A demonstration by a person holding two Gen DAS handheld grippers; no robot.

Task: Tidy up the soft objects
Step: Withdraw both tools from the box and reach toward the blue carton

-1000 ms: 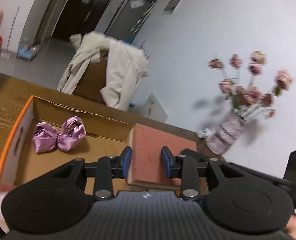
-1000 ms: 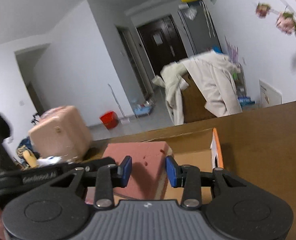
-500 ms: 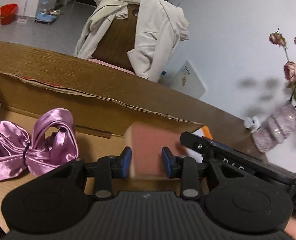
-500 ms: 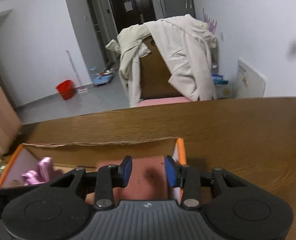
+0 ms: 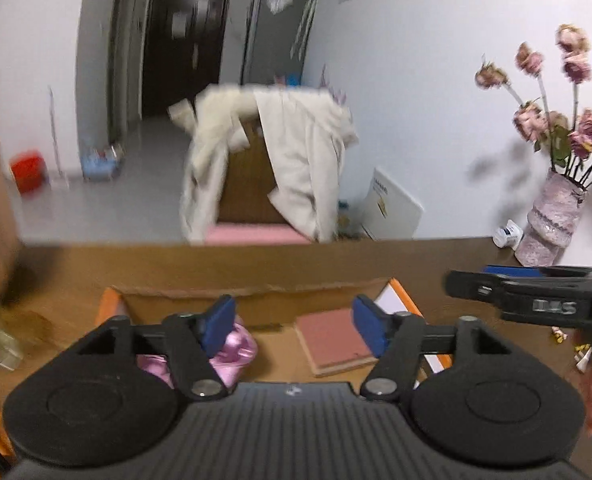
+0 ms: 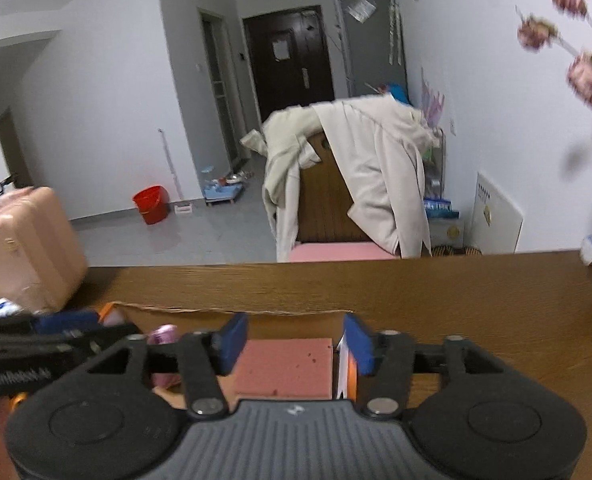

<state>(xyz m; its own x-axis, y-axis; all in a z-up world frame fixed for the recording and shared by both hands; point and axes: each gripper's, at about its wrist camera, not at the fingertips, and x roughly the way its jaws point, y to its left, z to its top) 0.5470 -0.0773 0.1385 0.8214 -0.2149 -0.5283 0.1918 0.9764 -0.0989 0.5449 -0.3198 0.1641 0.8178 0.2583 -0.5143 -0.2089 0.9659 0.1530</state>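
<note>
Cardboard box (image 5: 256,294) holds sponge (image 5: 332,336) and satin bow (image 5: 232,354).

This is a lived-in home, seen across a wooden table (image 6: 436,292) that faces an open room and hallway. A chair (image 6: 328,200) with a pink seat cushion has pale jackets (image 6: 376,160) thrown over its back, a red bucket (image 6: 151,203) and a small tray of clutter sit on the grey tiled floor, and a dark entrance door (image 6: 292,60) closes the hall. A vase of dried roses (image 5: 552,216) stands at the table's edge by the white wall, and a pink suitcase (image 6: 24,240) stands at the left.
</note>
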